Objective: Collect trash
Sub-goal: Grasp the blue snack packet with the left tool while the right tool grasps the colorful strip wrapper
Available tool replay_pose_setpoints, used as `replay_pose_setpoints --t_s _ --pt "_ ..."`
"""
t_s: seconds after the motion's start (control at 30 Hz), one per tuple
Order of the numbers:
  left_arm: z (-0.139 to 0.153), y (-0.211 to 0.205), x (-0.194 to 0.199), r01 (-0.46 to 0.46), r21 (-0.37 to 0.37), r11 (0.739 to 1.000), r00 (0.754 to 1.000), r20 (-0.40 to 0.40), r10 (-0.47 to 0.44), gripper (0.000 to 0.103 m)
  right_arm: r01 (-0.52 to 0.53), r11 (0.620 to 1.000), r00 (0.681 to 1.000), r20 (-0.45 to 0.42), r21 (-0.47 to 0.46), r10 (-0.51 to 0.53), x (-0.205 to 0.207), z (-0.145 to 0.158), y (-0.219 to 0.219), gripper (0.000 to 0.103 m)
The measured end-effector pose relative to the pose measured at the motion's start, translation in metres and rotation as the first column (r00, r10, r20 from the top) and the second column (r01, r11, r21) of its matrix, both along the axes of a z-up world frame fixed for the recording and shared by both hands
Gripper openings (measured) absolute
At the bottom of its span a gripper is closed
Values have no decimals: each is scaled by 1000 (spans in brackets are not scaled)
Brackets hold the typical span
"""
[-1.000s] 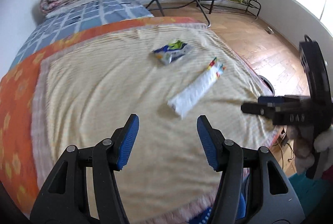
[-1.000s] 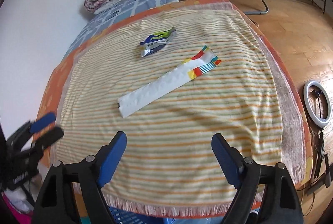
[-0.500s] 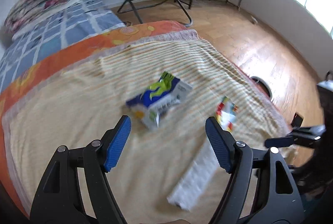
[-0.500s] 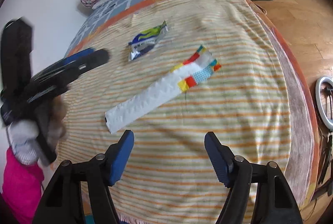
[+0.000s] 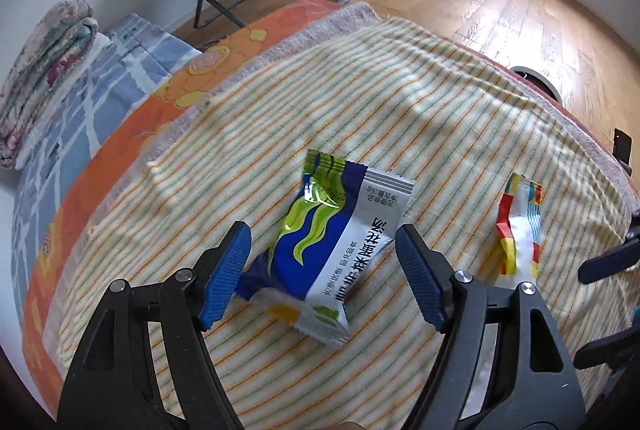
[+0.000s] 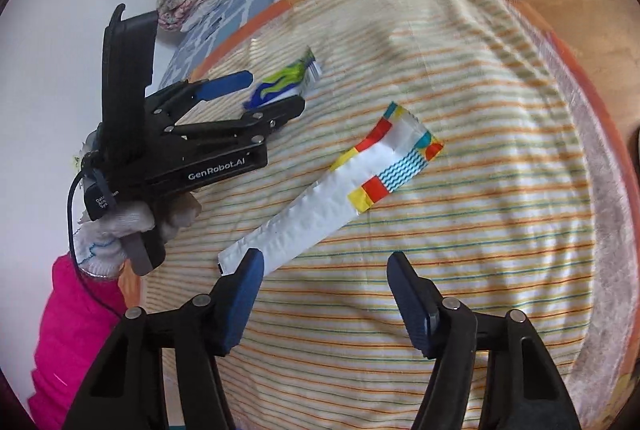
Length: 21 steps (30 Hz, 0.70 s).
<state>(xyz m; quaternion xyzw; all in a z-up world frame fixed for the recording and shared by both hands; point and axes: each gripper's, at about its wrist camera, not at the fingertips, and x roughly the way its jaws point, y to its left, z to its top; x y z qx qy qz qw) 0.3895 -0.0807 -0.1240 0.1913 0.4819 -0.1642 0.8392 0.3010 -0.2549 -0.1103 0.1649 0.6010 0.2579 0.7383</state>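
We hold the left gripper [image 5: 322, 266] open around the blue-green snack packet [image 5: 334, 250], which lies flat on the striped blanket [image 5: 240, 150] of the bed, so both fingers can close on its sides. Our right gripper [image 6: 322, 300] is closing, nothing pressed yet, near the long white wrapper [image 6: 332, 190], probably to take it next.

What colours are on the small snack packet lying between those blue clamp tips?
The snack packet is dark blue with wavy lime-green streaks and a silver-white side, clearest in the left wrist view.
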Motion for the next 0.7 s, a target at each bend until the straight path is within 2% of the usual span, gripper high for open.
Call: replay_pose_setpoints --t_s 0.13,0.23,0.3,0.4,0.57,0.6,0.7 --pt "-6 7 6 -41 -18 999 999 -26 40 77 9 1000 1000 -25 10 -9 5 -10 4 64" --pt "-9 17 4 -69 -74 995 997 -47 65 75 15 1000 1000 -25 0 -15 13 -16 9 61" --pt "-12 24 0 -90 -84 992 996 -33 87 62 22 1000 999 -30 -3 -22 20 -21 16 59" --pt "-10 38 -8 -135 -139 981 991 -28 133 52 36 999 999 -23 -14 -36 31 -25 26 58" --pt "-6 63 -28 -185 -132 974 983 -23 183 48 50 998 999 6 -41 -50 43 -22 49 54" --pt "-4 69 -34 -193 -128 973 981 -25 192 45 49 997 999 14 -54 -48 45 -21 54 54" --pt "-2 89 -54 -238 -121 964 971 -33 236 45 34 995 998 63 -94 -28 44 -17 71 54"
